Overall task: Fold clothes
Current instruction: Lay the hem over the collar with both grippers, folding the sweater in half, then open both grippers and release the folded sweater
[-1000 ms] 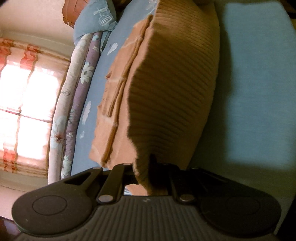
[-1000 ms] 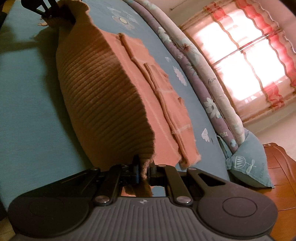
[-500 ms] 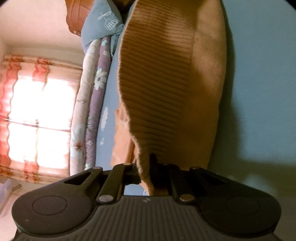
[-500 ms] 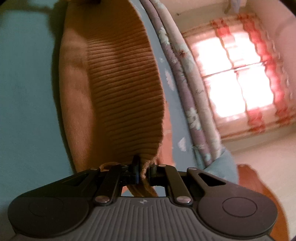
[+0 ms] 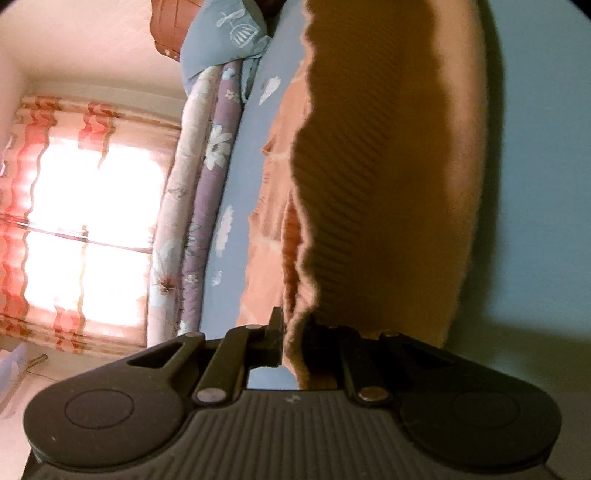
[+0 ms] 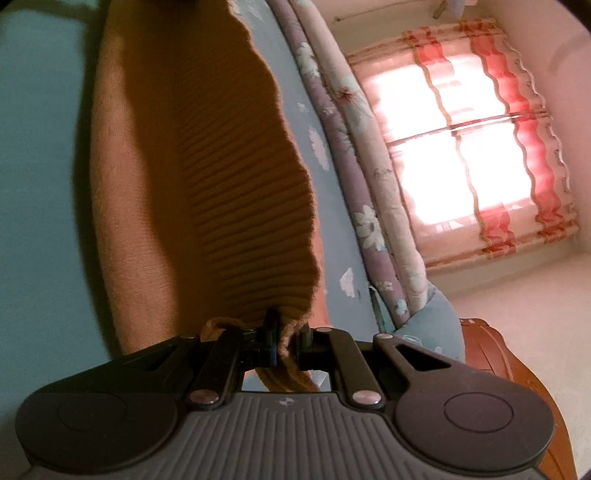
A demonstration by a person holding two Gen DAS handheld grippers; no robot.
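An orange-brown ribbed knit sweater (image 5: 388, 184) is lifted over the blue bed sheet (image 5: 546, 184), its ribbed hem stretched between my two grippers. My left gripper (image 5: 295, 332) is shut on one corner of the hem. In the right wrist view the same sweater (image 6: 229, 184) runs away from my right gripper (image 6: 286, 338), which is shut on the other hem corner. Under the raised flap, the sweater's lower layer (image 5: 273, 206) lies flat on the bed, lighter orange. The far end of the raised flap is out of frame.
A floral quilt roll (image 5: 199, 206) lies along the bed's far edge, with a blue pillow (image 5: 225, 33) and wooden headboard (image 6: 498, 354) at one end. Behind it hangs a striped curtain (image 6: 480, 147) over a bright window. Bare blue sheet (image 6: 37, 184) flanks the sweater.
Both grippers have carried the hem across the sweater towards the quilt side and slightly down. The raised flap now hides most of the flat layer that showed a second ago.
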